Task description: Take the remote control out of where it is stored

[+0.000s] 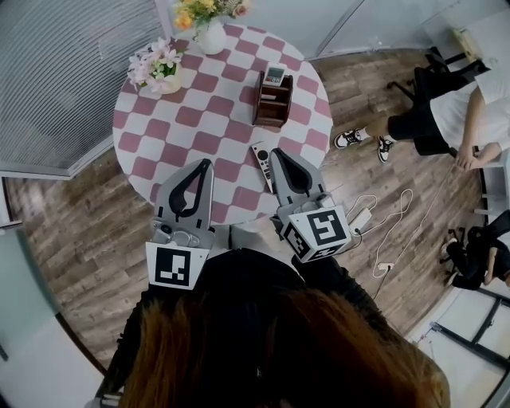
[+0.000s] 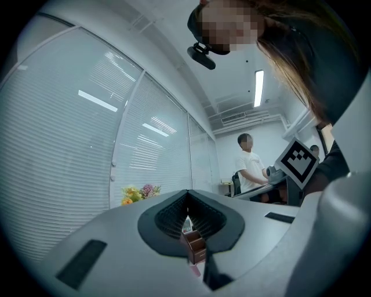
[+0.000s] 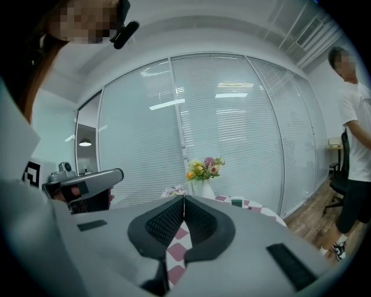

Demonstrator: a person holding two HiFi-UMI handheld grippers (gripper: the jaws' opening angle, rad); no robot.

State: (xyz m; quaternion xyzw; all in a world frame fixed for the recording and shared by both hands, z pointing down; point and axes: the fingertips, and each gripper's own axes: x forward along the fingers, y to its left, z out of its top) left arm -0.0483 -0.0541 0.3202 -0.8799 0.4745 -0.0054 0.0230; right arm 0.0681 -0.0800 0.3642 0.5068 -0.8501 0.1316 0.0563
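Observation:
A grey-white remote control point(image 1: 261, 166) lies flat on the pink-checked round table point(image 1: 191, 119), near its front edge. It is just left of my right gripper point(image 1: 276, 151), whose jaws are shut and empty point(image 3: 184, 197). A brown wooden organizer point(image 1: 272, 100) stands farther back with a second small device point(image 1: 274, 75) with a screen upright in its far end. My left gripper point(image 1: 207, 162) hovers over the table's front left, also shut with nothing in it point(image 2: 187, 193). The organizer point(image 2: 195, 246) shows through the slit below its jaws.
A white vase of yellow and pink flowers point(image 1: 209, 24) and a smaller pot of pale flowers point(image 1: 159, 70) stand at the table's back left. Glass walls with blinds point(image 1: 64, 72) run behind. A seated person point(image 1: 446, 119) and white cables point(image 1: 390, 231) on the wood floor are at the right.

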